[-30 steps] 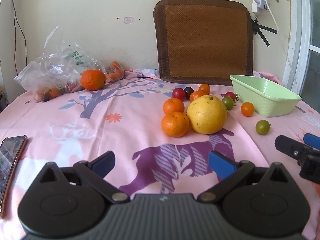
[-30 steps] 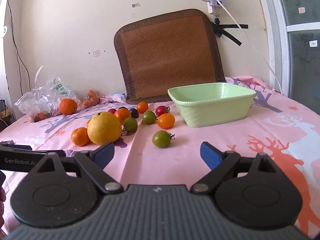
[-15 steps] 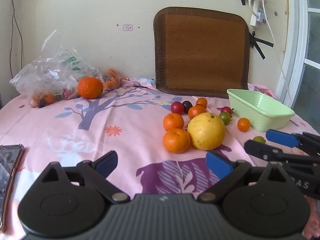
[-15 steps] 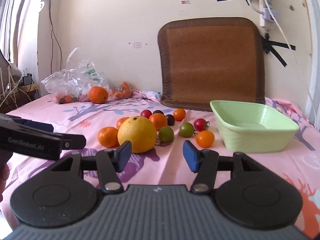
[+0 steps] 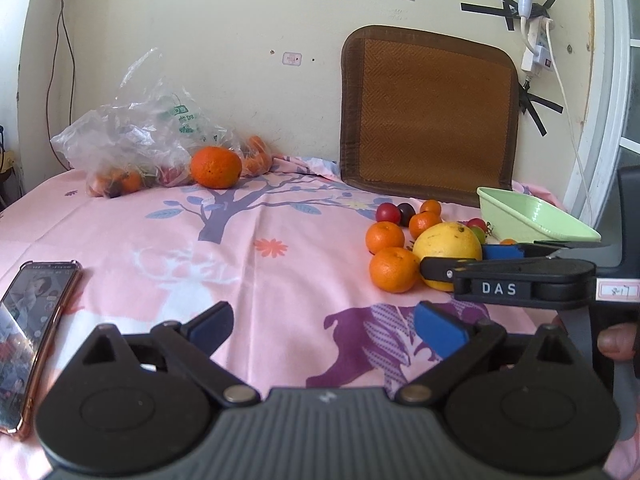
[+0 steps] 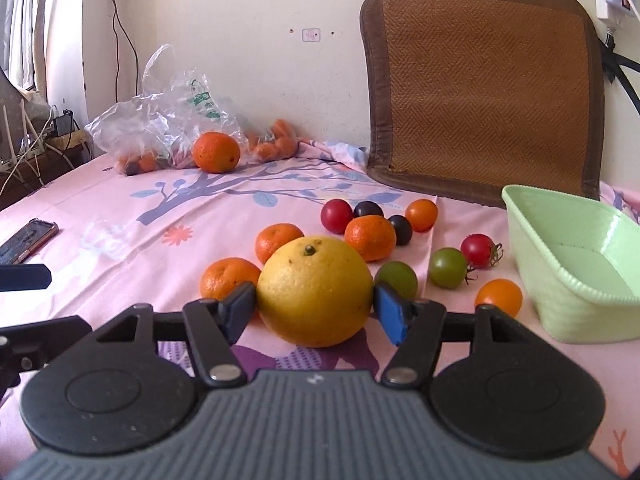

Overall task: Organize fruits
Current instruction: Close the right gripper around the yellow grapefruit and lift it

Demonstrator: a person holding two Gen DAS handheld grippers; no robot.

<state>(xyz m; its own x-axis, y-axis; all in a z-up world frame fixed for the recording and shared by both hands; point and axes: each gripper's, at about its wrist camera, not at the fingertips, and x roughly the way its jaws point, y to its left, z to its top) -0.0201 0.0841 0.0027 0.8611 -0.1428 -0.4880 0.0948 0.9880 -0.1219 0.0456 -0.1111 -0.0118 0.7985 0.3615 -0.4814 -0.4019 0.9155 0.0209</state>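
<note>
Green basket [image 6: 568,280] is empty, fruits wait outside, our right claw [image 6: 316,304] hugs the big yellow fruit [image 6: 316,292], left claw [image 5: 320,326] gapes.

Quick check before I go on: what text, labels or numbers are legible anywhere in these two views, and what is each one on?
"DAS": white letters on the side of the right tongs, seen from the left wrist view.
Handwritten pink-edged sticker on the same tool: too small to read reliably.
Green print on the plastic bag: blurred, unreadable.
Phone screen: shows images, no legible text.
Small wall sticker: unreadable.
</note>
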